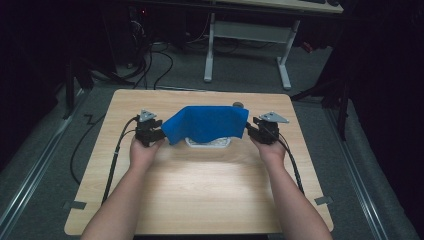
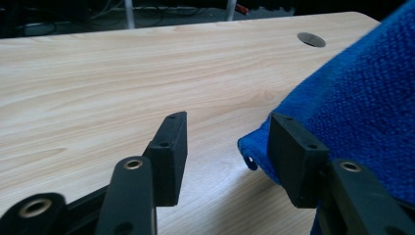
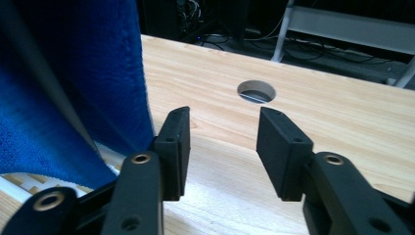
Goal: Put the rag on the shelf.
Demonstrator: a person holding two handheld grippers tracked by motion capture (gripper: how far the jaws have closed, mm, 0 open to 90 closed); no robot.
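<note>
Pale wood table (image 1: 200, 190) on grey carpet, dark room; both grippers' fingers released beside blue towel (image 1: 207, 124).

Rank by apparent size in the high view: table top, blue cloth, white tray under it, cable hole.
1. table top
2. blue cloth
3. white tray, mostly covered by the cloth, so its full size is unsure
4. cable hole, partly hidden behind the cloth

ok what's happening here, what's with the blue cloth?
A person holds a hand-held gripper in each hand at a wooden table. Between them a blue towel is draped over a white basket-like item. The left hand-held gripper and the right hand-held gripper both stand open with nothing between the jaws; the towel's edges lie just beside each. It looks as if the towel is released.
</note>
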